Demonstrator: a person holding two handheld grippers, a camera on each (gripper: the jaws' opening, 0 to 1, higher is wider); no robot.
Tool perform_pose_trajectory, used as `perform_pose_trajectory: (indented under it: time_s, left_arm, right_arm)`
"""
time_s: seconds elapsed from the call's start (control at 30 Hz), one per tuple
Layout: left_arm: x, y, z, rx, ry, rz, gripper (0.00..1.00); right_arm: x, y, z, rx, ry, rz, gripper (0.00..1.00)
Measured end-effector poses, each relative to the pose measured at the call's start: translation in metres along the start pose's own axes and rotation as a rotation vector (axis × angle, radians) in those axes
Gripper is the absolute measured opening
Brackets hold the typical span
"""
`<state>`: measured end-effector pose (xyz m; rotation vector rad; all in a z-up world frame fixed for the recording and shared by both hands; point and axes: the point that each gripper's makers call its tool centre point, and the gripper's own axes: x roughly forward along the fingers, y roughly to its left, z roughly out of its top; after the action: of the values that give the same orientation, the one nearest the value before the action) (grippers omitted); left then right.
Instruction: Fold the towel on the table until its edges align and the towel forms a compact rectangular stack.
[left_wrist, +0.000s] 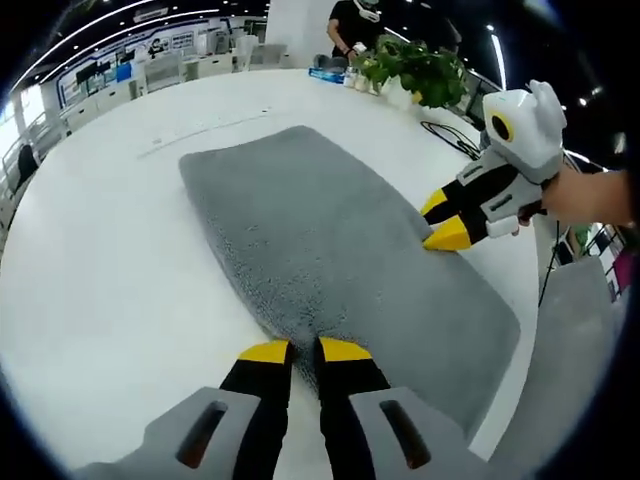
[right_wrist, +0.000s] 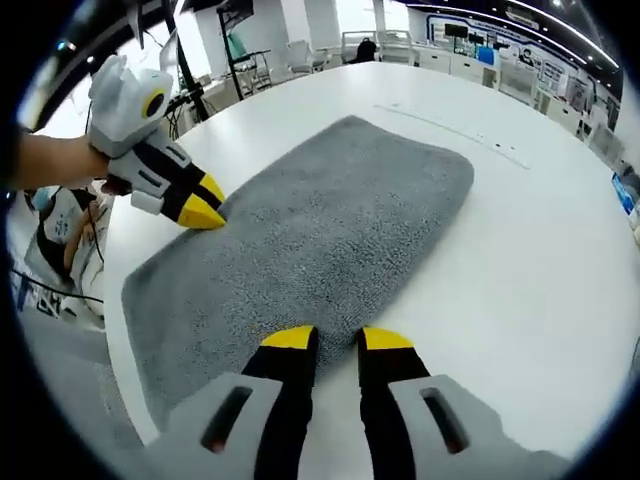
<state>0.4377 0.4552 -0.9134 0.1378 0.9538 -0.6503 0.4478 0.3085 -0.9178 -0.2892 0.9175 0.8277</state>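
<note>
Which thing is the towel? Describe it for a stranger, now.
Start at the big white table. Lying flat across it is the towel, a long grey fuzzy rectangle with rounded corners. It is the one soft grey thing there, with a yellow-tipped gripper at each long edge.

Left gripper (left_wrist: 305, 351): black jaws with yellow tips, narrowly parted, tips low and level.
Right gripper (right_wrist: 338, 338): same build, jaws narrowly parted.
Hand (left_wrist: 585, 195): grips the right gripper's white body.
</note>
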Motion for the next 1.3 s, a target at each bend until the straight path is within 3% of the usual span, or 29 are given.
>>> perform_pose_trajectory:
  time_s: [0.73,1.07,1.3]
  left_arm:
    - [0.035,-0.062,0.029,0.069,-0.011,-0.042,0.09]
    - [0.043,-0.083,0.035,0.078,-0.031,-0.033,0.09]
    - [0.047,-0.085,0.040,0.096,0.006,-0.026,0.10]
  right_arm:
    - [-0.042,-0.044,-0.046,0.005,0.031,-0.112,0.14]
    - [-0.052,-0.058,-0.054,-0.037,0.079,-0.126,0.14]
    - [-0.053,-0.065,-0.055,-0.060,0.079,-0.104,0.13]
